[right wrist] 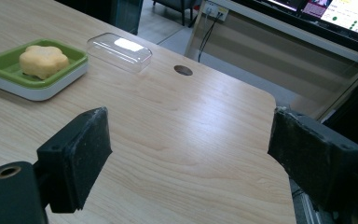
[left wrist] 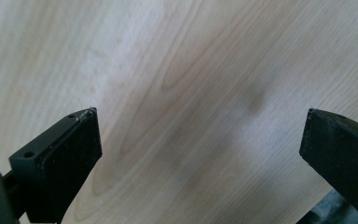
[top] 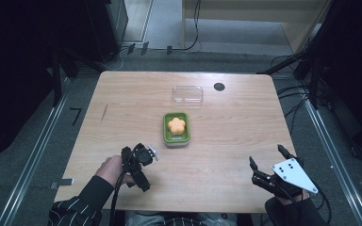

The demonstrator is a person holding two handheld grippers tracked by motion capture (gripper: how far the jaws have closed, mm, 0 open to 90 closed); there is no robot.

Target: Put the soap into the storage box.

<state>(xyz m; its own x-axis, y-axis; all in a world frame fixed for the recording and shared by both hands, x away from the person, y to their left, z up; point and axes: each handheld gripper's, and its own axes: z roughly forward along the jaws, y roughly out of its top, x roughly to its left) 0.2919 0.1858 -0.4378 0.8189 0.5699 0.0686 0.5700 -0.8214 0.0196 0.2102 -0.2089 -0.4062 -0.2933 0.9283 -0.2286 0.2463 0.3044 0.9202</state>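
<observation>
Cropping hides the spread left gripper (left wrist: 200, 135) body, while the wide-parted right gripper (right wrist: 189, 140) is held above the pale wooden table (right wrist: 191, 126) before a dim room.

This looks like a lab recording bay: a lone wooden bench (top: 122, 103) with a cable hole (top: 219, 86) stands on grey flooring between metal floor rails (top: 33, 155), amid trailing black cables (top: 294, 101), dark equipment stands (top: 56, 70) and lit monitors (right wrist: 349, 14).
</observation>
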